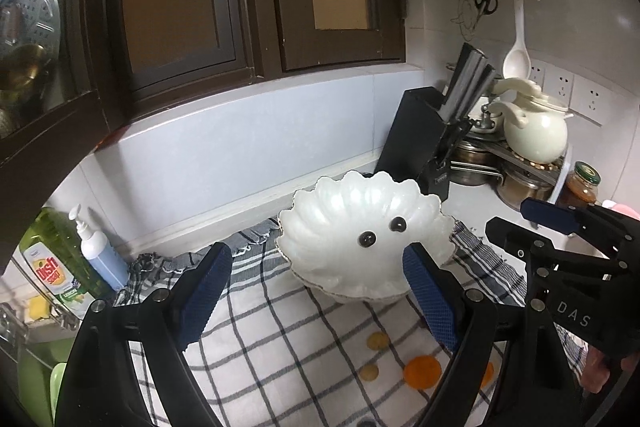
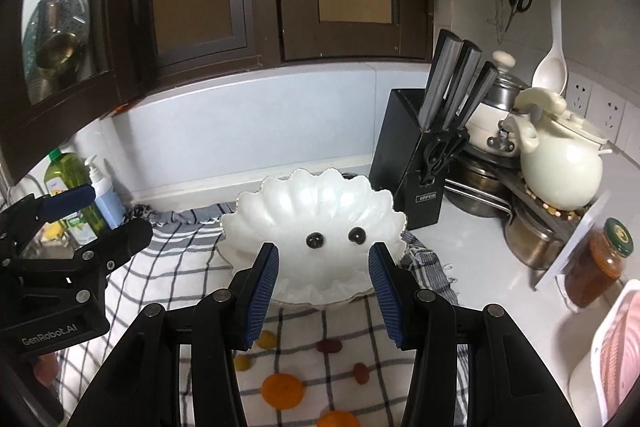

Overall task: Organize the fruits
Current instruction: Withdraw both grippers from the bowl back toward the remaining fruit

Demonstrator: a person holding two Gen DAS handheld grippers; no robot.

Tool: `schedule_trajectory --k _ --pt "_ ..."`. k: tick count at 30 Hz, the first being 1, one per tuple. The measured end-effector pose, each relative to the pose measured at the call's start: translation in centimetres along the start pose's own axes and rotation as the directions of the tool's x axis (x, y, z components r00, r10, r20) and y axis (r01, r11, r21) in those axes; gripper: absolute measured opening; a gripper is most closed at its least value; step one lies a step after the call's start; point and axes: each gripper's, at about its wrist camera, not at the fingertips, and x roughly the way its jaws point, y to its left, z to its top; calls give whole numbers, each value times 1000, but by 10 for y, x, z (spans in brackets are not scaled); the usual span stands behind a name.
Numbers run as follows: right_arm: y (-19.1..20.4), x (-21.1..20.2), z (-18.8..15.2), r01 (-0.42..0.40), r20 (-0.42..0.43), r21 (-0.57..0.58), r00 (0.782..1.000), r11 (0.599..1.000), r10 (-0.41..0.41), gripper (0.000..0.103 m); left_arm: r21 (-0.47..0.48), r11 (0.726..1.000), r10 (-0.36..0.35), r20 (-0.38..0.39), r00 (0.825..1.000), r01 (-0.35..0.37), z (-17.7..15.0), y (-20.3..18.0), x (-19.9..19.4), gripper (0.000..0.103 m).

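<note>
A white shell-shaped bowl (image 1: 352, 203) (image 2: 312, 203) stands on a checked cloth (image 1: 280, 339) (image 2: 168, 259) and holds two dark round fruits (image 1: 367, 239) (image 2: 315, 239). In front of the bowl, loose on the cloth, lie an orange (image 1: 422, 371) (image 2: 282, 391), small yellow fruits (image 1: 378, 341) (image 2: 266, 339) and reddish-brown ones (image 2: 330, 347). My left gripper (image 1: 320, 291) (image 2: 120, 209) hovers wide open before the bowl, nothing between its blue pads. My right gripper (image 2: 324, 295) (image 1: 508, 215) is beside it, jaws apart and empty.
A black knife block (image 2: 404, 167) stands right of the bowl, with a cream teapot (image 2: 560, 167), steel pots (image 2: 532, 239) and a jar (image 2: 600, 267) beyond. Dish soap (image 1: 56, 259) and a pump bottle (image 1: 100, 255) stand at the left. Dark cupboard doors hang above.
</note>
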Motion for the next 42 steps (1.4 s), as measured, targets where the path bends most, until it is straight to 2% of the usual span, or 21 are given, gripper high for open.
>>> schedule_trajectory --k 9,16,19,28,33,42 --pt "5 -25 -22 -19 20 3 1000 1000 19 48 12 1000 -6 8 1000 6 -21 -4 -26 88" --pt "4 -32 -47 -31 3 12 1000 999 31 48 31 1000 -7 20 1000 6 -41 -14 -38 88" --pt "3 -31 -59 -39 -15 12 999 999 39 48 25 999 -42 7 999 42 -52 -18 -38 88" --pt "2 -32 -91 -16 -33 -18 999 1000 15 48 3 999 -42 -27 999 42 -81 -28 -33 88" --pt "2 -32 -105 22 -33 -41 999 999 -24 48 -12 1000 -30 -43 999 29 -100 -30 -31 88" --pt "4 -20 -134 9 -100 -66 995 998 -16 48 -15 1000 -21 -101 995 19 -133 -34 -21 87"
